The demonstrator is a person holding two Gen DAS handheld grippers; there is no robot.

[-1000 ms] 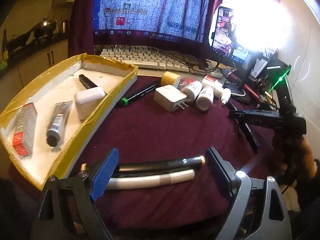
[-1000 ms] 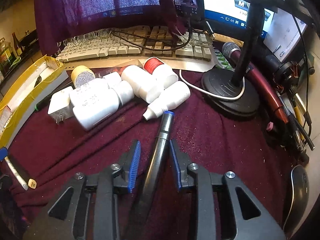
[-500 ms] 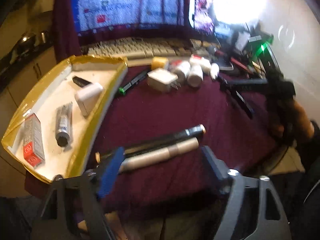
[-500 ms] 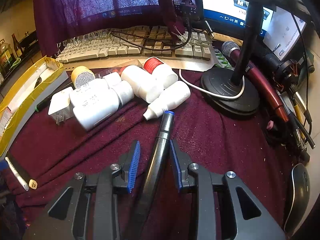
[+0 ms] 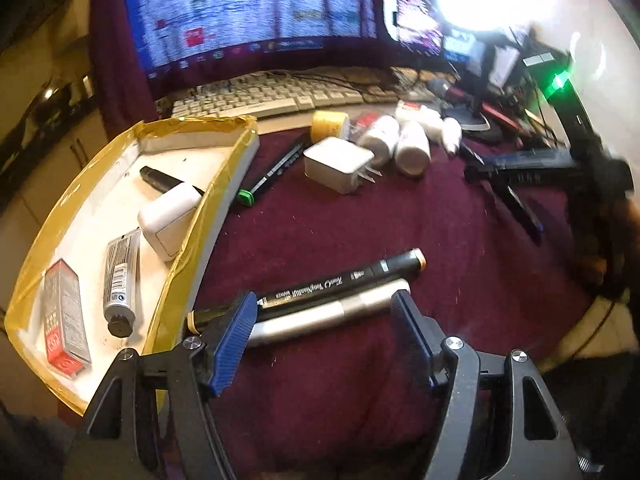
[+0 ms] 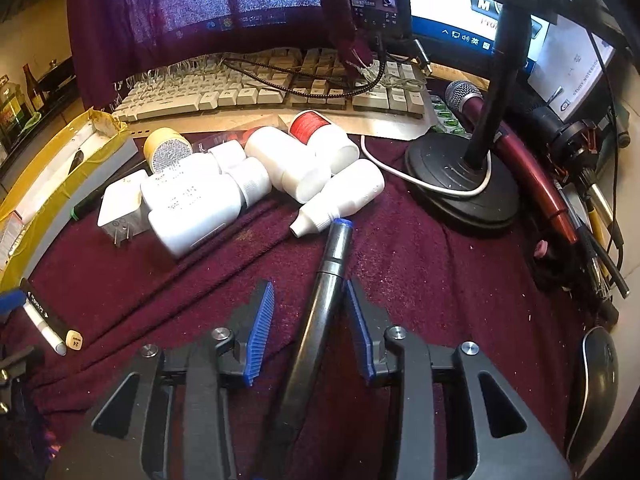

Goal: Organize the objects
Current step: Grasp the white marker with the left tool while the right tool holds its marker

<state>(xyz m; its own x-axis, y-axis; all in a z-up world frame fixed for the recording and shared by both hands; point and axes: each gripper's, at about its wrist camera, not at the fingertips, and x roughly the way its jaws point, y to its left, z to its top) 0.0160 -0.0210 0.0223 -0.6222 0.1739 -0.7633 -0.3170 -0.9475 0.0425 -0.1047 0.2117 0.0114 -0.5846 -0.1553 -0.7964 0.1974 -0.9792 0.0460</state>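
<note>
My left gripper (image 5: 324, 320) is shut lengthwise on a black art marker (image 5: 320, 286) and a white pen (image 5: 320, 316), held just above the maroon cloth, beside the yellow-taped tray (image 5: 208, 216). The tray holds a white adapter (image 5: 170, 216), a grey tube (image 5: 120, 272), a red box (image 5: 64, 316) and a black pen (image 5: 164, 180). My right gripper (image 6: 310, 308) stands slightly open around a black blue-tipped pen (image 6: 324, 304) that lies between its fingers; I cannot tell whether they touch it.
White bottles (image 6: 192, 208) and a dropper bottle (image 6: 344, 200), a white plug (image 5: 340, 164), a yellow roll (image 5: 330, 124) and a green-capped marker (image 5: 272, 176) lie mid-cloth. A keyboard (image 6: 280, 88), microphone stand (image 6: 464, 184) and mouse (image 6: 596, 392) border it.
My left gripper has closed on the two pens and lifted them toward the tray. My right gripper has opened a little around the black pen.
</note>
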